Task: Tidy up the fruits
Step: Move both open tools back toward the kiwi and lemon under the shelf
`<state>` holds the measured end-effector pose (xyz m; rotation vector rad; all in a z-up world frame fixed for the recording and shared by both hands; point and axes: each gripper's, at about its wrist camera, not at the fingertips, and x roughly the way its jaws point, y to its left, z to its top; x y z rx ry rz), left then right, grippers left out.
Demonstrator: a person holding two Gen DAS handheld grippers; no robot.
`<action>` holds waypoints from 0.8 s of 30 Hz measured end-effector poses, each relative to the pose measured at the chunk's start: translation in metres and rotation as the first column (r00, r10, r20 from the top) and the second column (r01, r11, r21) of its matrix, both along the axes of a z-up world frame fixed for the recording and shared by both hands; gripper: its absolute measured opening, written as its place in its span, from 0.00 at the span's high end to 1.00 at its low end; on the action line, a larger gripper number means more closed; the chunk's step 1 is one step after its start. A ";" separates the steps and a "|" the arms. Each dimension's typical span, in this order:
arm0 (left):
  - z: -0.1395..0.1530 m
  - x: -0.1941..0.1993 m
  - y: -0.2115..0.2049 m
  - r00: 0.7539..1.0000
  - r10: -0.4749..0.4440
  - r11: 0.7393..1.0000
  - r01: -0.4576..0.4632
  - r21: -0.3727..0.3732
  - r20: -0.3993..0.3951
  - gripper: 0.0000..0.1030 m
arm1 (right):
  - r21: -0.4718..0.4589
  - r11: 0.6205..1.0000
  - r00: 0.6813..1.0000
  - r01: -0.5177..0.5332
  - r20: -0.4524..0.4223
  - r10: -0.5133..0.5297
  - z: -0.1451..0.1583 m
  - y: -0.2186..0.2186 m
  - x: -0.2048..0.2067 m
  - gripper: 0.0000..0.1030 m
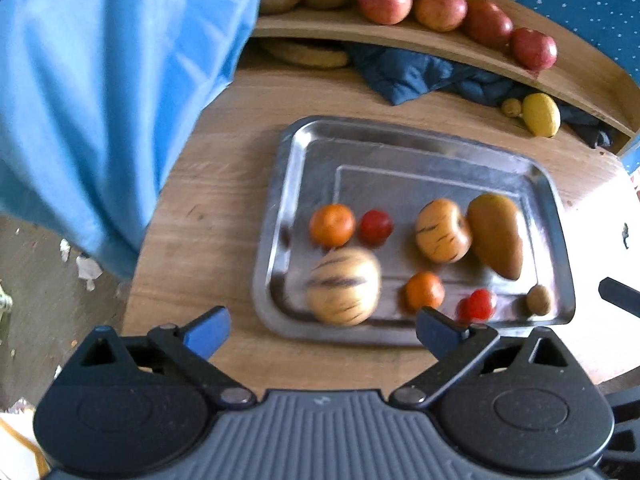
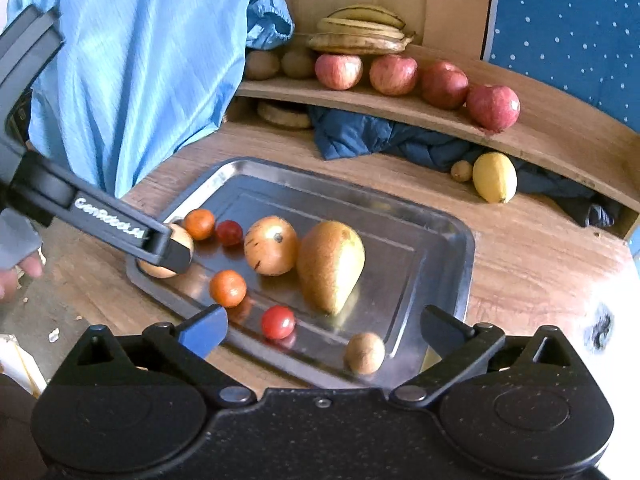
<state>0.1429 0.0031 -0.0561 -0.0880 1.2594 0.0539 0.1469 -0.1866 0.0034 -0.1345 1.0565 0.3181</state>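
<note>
Both tongs (image 1: pixel 323 330) (image 2: pixel 323 328) wide open, empty.

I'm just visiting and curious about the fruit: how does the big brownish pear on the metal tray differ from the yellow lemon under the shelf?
The pear is the larger fruit; the lemon is smaller. The pear is brownish-gold with a tapered end; the lemon is bright yellow and oval. The pear lies on the metal tray against a striped round fruit; the lemon rests on the wooden table beside a small brownish fruit. Neither is held.
</note>
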 end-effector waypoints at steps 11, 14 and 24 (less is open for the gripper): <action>-0.019 -0.019 0.006 0.992 0.040 0.996 -0.030 0.088 -0.122 0.01 | -0.034 0.999 0.996 0.035 -0.082 -0.037 -0.003 -0.002 -0.021 0.01; -0.020 -0.022 0.003 0.992 0.025 0.996 -0.013 0.092 -0.125 0.01 | -0.046 0.997 0.993 0.062 -0.096 -0.066 -0.005 -0.007 -0.026 0.01; -0.015 -0.019 -0.017 0.992 -0.042 0.992 0.056 0.114 -0.119 0.01 | -0.084 0.985 0.981 0.150 -0.108 -0.159 -0.006 -0.025 -0.033 0.01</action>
